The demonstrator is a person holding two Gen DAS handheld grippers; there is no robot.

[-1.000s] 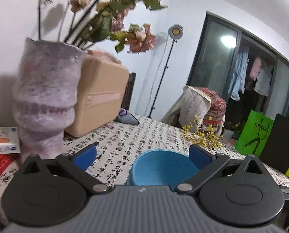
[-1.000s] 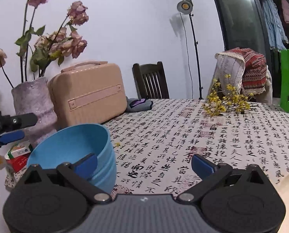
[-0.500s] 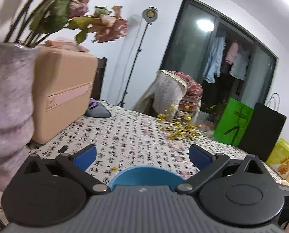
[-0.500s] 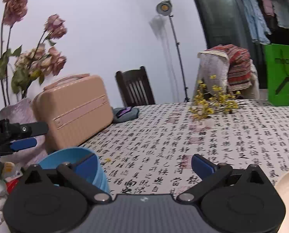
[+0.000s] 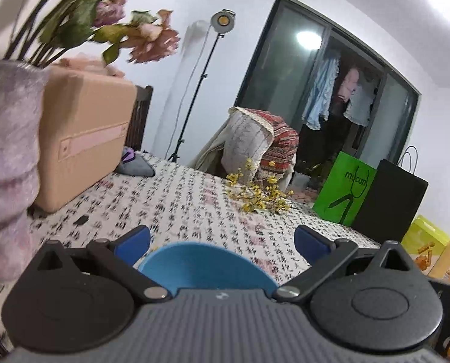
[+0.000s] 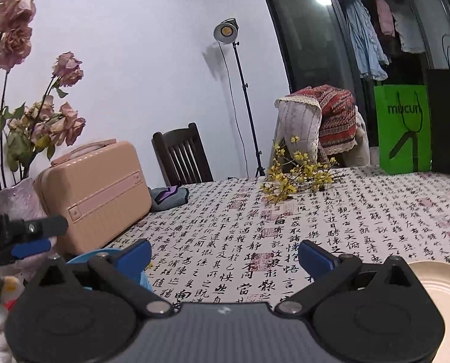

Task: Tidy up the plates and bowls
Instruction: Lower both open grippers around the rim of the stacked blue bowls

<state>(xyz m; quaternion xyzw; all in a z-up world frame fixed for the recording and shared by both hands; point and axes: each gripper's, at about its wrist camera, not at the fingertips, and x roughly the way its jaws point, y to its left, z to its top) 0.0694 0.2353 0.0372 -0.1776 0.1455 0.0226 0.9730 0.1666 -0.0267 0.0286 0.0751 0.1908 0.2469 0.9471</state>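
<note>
While the left gripper hangs with its jaws spread and empty, the blue bowl sits just below them on the table. From the right wrist, the right gripper is likewise released; the cream plate lies beside it, likely the next pickup, needing a rim grasp.

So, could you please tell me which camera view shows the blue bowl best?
The left wrist view: the blue bowl sits centred between the open left gripper, with its rim and inner wall visible. In the right wrist view, only a sliver of the bowl peeks out behind the right gripper linkage.
</note>
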